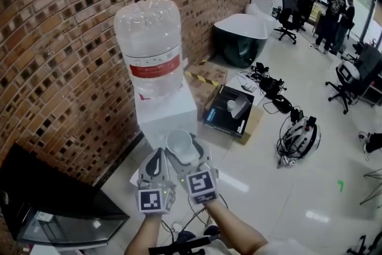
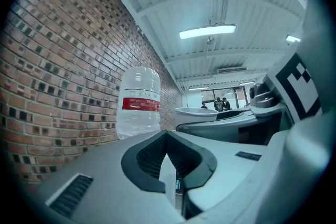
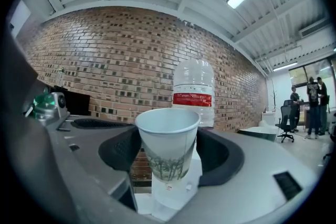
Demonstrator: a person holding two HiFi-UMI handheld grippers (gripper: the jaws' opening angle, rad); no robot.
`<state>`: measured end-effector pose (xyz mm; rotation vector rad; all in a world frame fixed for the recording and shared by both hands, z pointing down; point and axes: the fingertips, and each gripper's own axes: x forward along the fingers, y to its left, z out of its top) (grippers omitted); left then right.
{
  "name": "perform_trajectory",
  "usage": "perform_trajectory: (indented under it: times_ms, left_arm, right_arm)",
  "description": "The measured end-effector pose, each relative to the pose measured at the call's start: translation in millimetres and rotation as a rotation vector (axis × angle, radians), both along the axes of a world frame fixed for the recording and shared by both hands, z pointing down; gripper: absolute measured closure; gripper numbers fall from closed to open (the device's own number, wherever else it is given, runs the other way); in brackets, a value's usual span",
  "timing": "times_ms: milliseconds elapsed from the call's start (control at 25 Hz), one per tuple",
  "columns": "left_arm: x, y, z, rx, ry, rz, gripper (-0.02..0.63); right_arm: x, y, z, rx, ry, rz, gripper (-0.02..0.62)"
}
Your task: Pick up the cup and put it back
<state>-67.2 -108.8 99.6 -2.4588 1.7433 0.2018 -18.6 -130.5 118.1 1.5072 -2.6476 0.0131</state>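
Right tool (image 3: 169, 162) grips the paper cup (image 3: 168, 134) upright between wide-set jaws, just in front of the water dispenser (image 1: 164, 113). Left tool (image 2: 167, 162) is closed on nothing. Pickup looks done; you're left with setting the cup back down and releasing. Landing spot isn't visible.
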Motion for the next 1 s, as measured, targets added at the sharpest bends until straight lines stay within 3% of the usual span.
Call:
perform_trajectory:
  times_ms: [600, 1000]
  left_arm:
    - [-4, -27, 15, -0.005, 0.011, -0.016, 0.612]
    - [0, -50, 90, -0.025, 0.007, -0.03, 0.612]
  right_arm:
    - [-3, -28, 16, -0.015, -0.02, 0.008, 0.26]
    - [1, -50, 94, -0.037, -0.022, 0.001, 0.26]
